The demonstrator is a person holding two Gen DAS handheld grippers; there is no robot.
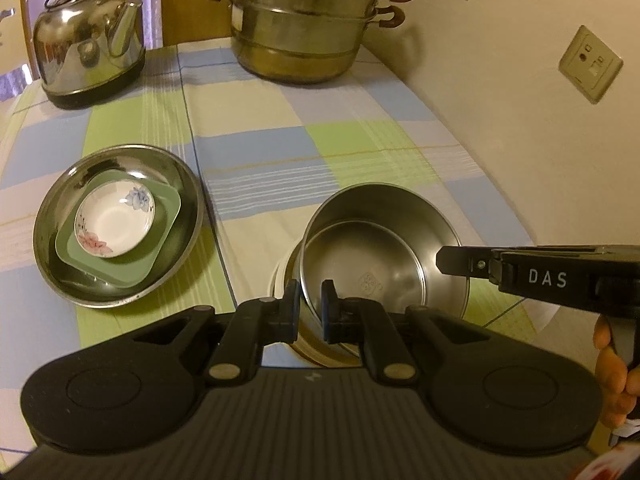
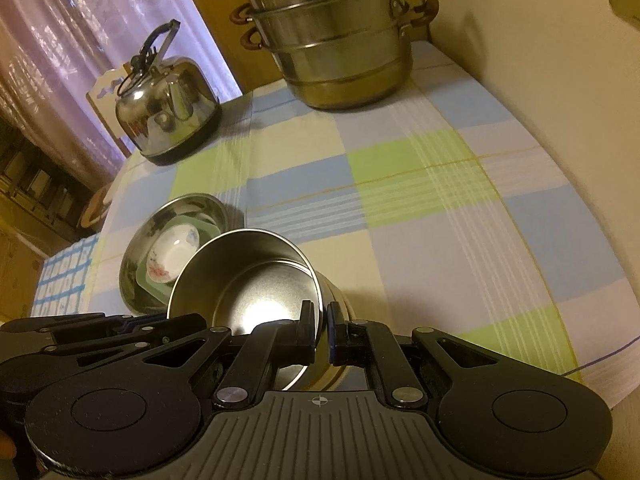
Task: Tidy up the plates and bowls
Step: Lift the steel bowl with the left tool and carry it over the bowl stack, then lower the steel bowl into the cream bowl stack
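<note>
Steamer pot (image 1: 304, 20) lid cut off.

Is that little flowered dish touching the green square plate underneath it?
Touching: the left wrist view shows the flowered dish sitting directly on the green plate.

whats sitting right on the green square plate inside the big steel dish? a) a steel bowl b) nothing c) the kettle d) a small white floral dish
d: the small white floral dish rests on the green square plate, which lies in the big steel dish on the table's left side.
</note>
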